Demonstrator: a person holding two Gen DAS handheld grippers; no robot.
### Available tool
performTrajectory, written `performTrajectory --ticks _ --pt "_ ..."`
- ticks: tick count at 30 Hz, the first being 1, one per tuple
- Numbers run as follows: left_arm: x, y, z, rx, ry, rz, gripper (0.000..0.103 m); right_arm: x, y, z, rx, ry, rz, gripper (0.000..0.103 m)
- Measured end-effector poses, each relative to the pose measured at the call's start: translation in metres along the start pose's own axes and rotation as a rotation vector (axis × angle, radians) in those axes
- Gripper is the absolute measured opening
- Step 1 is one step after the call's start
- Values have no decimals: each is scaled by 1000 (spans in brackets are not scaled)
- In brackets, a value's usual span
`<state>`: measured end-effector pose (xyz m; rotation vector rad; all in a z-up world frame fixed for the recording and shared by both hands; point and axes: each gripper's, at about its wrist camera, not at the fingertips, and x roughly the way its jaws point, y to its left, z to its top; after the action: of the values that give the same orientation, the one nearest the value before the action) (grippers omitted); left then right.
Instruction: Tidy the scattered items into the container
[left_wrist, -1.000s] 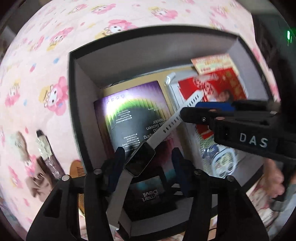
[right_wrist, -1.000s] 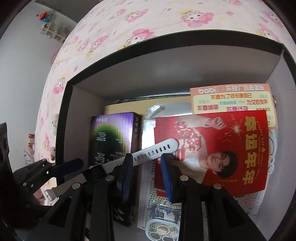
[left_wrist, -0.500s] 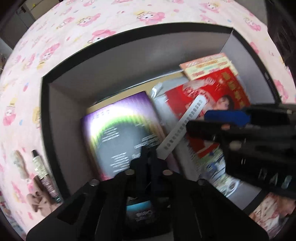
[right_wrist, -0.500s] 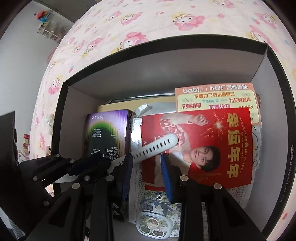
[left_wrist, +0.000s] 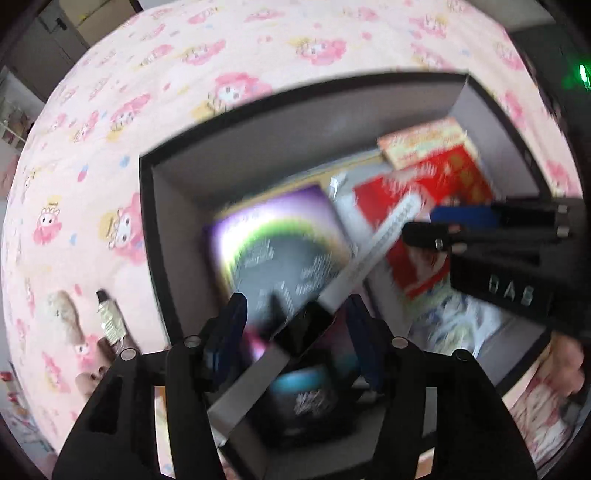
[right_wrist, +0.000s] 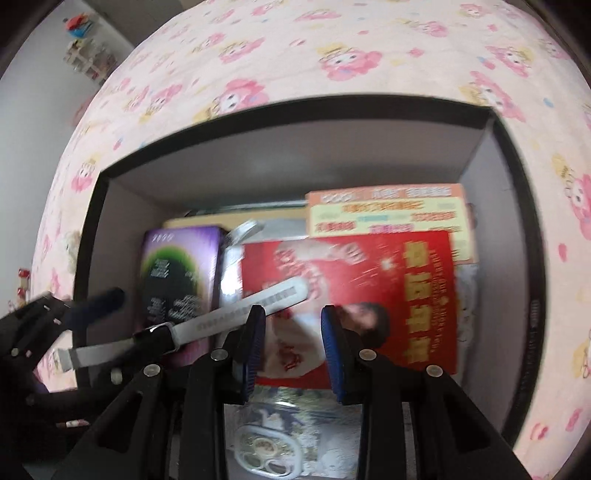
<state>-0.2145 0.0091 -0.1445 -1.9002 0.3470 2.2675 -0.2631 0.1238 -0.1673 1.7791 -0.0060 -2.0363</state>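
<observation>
A white-strapped smartwatch (left_wrist: 354, 269) lies stretched over the black box (left_wrist: 155, 229), its dark face between the open jaws of my left gripper (left_wrist: 295, 325). In the right wrist view the watch (right_wrist: 221, 317) runs from lower left to the middle. My right gripper (right_wrist: 291, 343) is open above the box (right_wrist: 96, 236), with the strap touching the outer side of its left finger. The box holds a purple carton (right_wrist: 177, 273), a red packet (right_wrist: 369, 295) and an orange-yellow packet (right_wrist: 388, 214). Both views are motion-blurred.
The box sits on a pink cartoon-print sheet (left_wrist: 258, 55). A small tube (left_wrist: 109, 317) and a plush toy (left_wrist: 62, 317) lie on the sheet left of the box. A clear phone case (right_wrist: 266, 450) lies near the box's front.
My left gripper was shut half a second ago and now stands open around the watch face. My right gripper's jaws have widened and the strap now sits outside them. Both cameras have pulled back a little.
</observation>
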Motion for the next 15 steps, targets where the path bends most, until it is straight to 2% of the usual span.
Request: performTrajectory --ticks 5,7,8,9,11,15 --pt "20 -6 -3 13 84 -7 55 3 5 -2 -1 27 30 27" --pt "26 -13 -3 39 82 60 54 3 4 -3 -3 23 19 27" --pt "26 -16 -2 51 68 86 42 2 3 -4 -2 22 12 27" --pt "25 -18 -2 54 58 66 42 2 2 -4 -1 21 7 27" --pt "24 -16 -1 26 58 17 34 -1 1 -6 1 22 5 27" --pt "22 -22 2 49 32 13 27 -4 -1 -6 0 26 14 28"
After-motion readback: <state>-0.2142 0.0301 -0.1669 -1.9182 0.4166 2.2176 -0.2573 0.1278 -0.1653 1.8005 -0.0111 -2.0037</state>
